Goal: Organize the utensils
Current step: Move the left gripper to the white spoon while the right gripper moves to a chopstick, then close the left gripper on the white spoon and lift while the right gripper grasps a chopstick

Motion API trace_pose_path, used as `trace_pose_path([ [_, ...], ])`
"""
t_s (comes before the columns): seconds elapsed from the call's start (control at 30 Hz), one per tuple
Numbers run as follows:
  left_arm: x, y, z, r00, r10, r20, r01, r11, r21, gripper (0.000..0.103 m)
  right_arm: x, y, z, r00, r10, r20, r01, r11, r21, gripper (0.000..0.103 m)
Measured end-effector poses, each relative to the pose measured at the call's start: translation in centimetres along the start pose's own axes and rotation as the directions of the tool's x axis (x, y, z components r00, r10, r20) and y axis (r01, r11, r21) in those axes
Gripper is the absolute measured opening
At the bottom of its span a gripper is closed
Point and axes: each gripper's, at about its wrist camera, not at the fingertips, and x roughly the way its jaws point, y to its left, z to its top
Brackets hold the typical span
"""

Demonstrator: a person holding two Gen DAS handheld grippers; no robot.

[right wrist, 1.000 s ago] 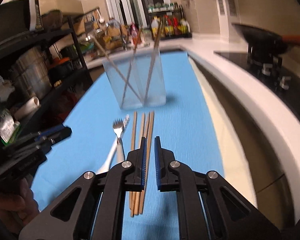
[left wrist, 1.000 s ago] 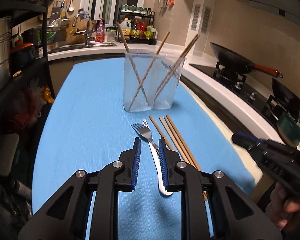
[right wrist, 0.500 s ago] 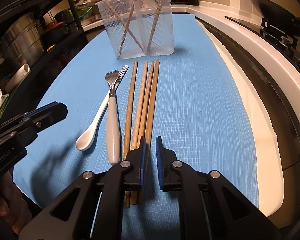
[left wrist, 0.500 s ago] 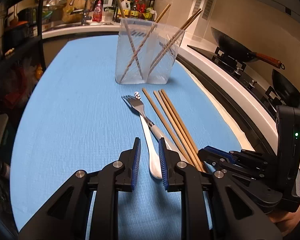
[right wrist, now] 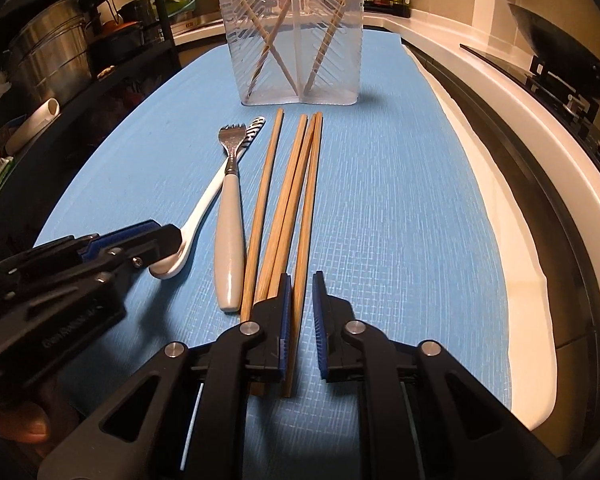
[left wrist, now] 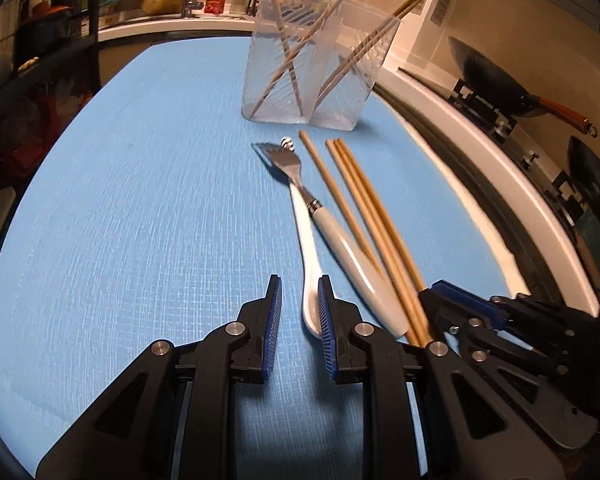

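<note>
In the left wrist view, the left gripper (left wrist: 297, 280) hangs low over the blue surface (left wrist: 140, 200), jaws spread with nothing pinched. The white spoon (left wrist: 306, 240) has its bowl just by the right pad. This looks like the pick-up step. The next move calls for centring on the spoon. The fork (left wrist: 340, 240) lies across the spoon's handle and could be dragged along.

In the right wrist view, the right gripper (right wrist: 301, 276) has just been closing its jaws. They now pinch the rightmost chopstick (right wrist: 312, 200), which lies touching its neighbours. The clear holder (right wrist: 296, 40) stands beyond, and the chopsticks leaning inside it crowd its compartments.
</note>
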Motion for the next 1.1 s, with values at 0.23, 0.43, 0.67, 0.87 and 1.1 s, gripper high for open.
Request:
trace_pose_path([
  [0.23, -0.3, -1.3, -0.6, 0.997, 0.065, 0.037, -0.066, 0.997, 0.044, 0.019, 0.0, -0.5, 0.0, 1.000, -0.024, 0.004, 0.024, 1.000, 0.013, 0.006],
  [0.43, -1.0, -0.8, -0.6, 0.994, 0.099, 0.048, -0.101, 0.994, 0.043, 0.005, -0.2, -1.4, 0.0, 0.999, -0.042, 0.007, 0.042, 0.998, 0.036, 0.006],
  [0.67, -2.7, 0.4, -0.7, 0.955, 0.280, 0.094, -0.286, 0.957, 0.048, 0.001, -0.2, -1.8, 0.0, 0.996, -0.093, 0.010, 0.093, 0.995, 0.040, 0.006],
  [0.87, -2.2, 0.6, -0.9, 0.953, 0.291, 0.088, -0.296, 0.953, 0.058, 0.000, -0.2, -1.6, 0.1, 0.994, -0.112, 0.009, 0.111, 0.993, 0.030, 0.007],
  [1.1, -2.7, 0.8, -0.5, 0.958, 0.261, 0.118, -0.262, 0.965, -0.006, 0.047, -0.2, -1.7, 0.1, 0.995, -0.104, 0.008, 0.104, 0.994, 0.040, 0.008],
])
